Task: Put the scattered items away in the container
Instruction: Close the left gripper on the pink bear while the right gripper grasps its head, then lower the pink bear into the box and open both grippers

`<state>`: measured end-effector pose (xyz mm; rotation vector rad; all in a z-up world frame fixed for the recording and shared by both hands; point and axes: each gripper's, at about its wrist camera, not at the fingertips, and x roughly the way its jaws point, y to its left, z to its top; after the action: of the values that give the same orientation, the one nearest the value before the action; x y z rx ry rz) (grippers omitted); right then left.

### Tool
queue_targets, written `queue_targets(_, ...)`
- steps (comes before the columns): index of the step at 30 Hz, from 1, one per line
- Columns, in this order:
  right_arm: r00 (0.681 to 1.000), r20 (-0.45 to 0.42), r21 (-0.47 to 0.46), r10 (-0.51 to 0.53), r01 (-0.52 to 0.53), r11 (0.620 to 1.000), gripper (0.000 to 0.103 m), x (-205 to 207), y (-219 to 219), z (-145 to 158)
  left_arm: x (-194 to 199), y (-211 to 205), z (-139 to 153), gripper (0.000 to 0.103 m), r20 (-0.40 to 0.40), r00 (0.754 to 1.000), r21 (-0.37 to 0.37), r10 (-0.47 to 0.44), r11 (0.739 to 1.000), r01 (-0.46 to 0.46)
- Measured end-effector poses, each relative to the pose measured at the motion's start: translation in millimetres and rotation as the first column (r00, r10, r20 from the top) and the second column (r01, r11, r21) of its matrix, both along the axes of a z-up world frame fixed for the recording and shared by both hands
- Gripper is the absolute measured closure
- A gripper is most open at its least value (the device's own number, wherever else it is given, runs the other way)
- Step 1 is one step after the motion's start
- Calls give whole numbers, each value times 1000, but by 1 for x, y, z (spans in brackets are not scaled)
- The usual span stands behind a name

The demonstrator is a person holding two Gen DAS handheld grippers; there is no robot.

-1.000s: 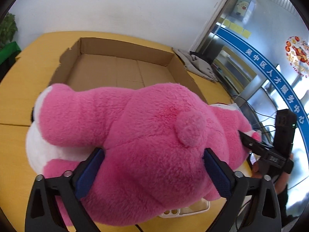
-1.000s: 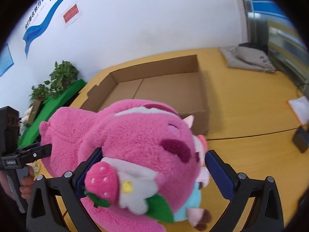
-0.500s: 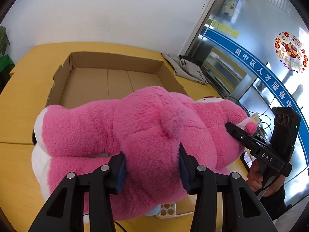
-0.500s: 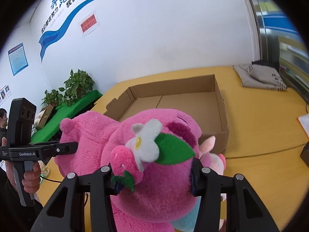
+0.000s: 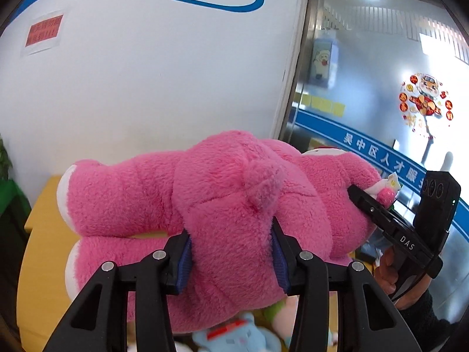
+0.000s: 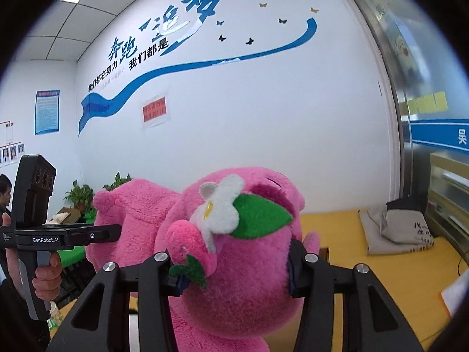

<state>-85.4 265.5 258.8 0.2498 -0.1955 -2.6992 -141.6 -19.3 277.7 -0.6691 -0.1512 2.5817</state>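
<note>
Pink plush bear (image 5: pixel 234 211) now lifting off surface (image 6: pixel 346 228); my left tool (image 5: pixel 231 255) and right tool (image 6: pixel 234 272) both clamping it; box out of view, carrying next.

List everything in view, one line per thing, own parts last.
pink plush bear: 1, pink with white paws, clamped by both grippers above the table
blue plush toy: 1, light blue, under the bear
table: 1, yellow wood, below
folded cloth bag: 1, grey-beige, on table's far right
potted plants: green, by the wall
left gripper: 1, black, blue pads, shut on the bear's body
right gripper: 1, black, shut on the bear's head
</note>
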Motion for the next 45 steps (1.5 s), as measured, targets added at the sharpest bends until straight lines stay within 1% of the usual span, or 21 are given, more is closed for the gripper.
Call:
queue_targets(2, 1000, -6, -25, -19, 19, 1000, 55, -30, 2, 8, -32, 2, 8, 52, 1, 1000, 4, 1, 1000, -1)
queue_targets(4, 999, 10, -40, -32, 33, 999, 55, -63, 4, 6, -63, 6, 2, 52, 27, 1000, 6, 7, 1000, -7)
queue_targets(7, 998, 55, -39, -42, 44, 998, 54, -104, 3, -24, -111, 8, -20, 52, 96, 995, 17, 13, 1000, -14)
queue_targets(11, 992, 118, -36, -53, 58, 998, 53, -156, 2, -67, -174, 8, -83, 52, 232, 972, 8, 28, 1000, -30)
queue_targets(14, 979, 195, -25, -63, 69, 997, 52, -197, 1, -112, -215, 12, -142, 53, 358, 932, -31, 50, 999, -42)
queue_targets(15, 971, 228, -10, -70, 74, 997, 52, -209, -1, -130, -229, 14, -165, 53, 402, 914, -52, 59, 998, -42)
queue_targets(17, 947, 306, 33, -96, 91, 995, 51, -230, -7, -163, -247, 20, -206, 60, 471, 879, -87, 71, 996, -34)
queue_targets(19, 912, 388, 80, -134, 111, 991, 51, -248, -13, -193, -260, 29, -244, 60, 543, 838, -93, 49, 996, 2)
queue_targets(20, 888, 430, 104, -161, 129, 986, 50, -253, -14, -206, -263, 31, -254, 60, 554, 831, -94, 50, 996, 3)
queue_targets(22, 862, 470, 121, -188, 148, 982, 48, -255, -10, -225, -265, 32, -261, 59, 555, 830, -87, 46, 996, 3)
queue_targets(25, 814, 539, 103, -217, 192, 976, 43, -256, 6, -241, -266, 34, -258, 53, 560, 827, -99, 46, 995, 12)
queue_targets(28, 756, 602, 117, -257, 235, 965, 32, -258, 15, -250, -257, 42, -248, 42, 565, 821, -118, 78, 993, -14)
queue_targets(29, 750, 607, 122, -262, 238, 964, 28, -256, 17, -248, -252, 45, -243, 37, 566, 819, -122, 92, 992, -28)
queue_targets(31, 749, 607, 131, -265, 235, 963, 27, -250, 18, -239, -236, 42, -233, 35, 566, 816, -106, 117, 992, -68)
queue_targets(33, 752, 603, 176, -267, 201, 964, 23, -239, 14, -225, -208, 24, -216, 34, 545, 828, -72, 130, 991, -109)
queue_targets(35, 760, 601, 189, -247, 166, 968, 21, -225, 12, -208, -171, 8, -187, 17, 491, 857, -60, 156, 988, -145)
queue_targets(36, 767, 599, 178, -230, 153, 972, 20, -215, 13, -198, -151, 2, -172, 13, 454, 872, -78, 185, 983, -168)
queue_targets(38, 778, 603, 116, -176, 133, 984, 16, -193, 17, -185, -106, -10, -147, 0, 389, 892, -109, 230, 973, -203)
queue_targets(41, 784, 615, -7, -83, 111, 994, 9, -159, 25, -175, -38, -29, -123, 0, 323, 908, -135, 266, 963, -234)
queue_targets(43, 787, 615, -73, -38, 105, 992, 0, -136, 29, -172, -15, -35, -123, 0, 318, 906, -136, 280, 959, -248)
queue_targets(45, 797, 603, -90, -32, 108, 990, 0, -114, 31, -170, 11, -44, -131, 0, 322, 894, -149, 311, 949, -277)
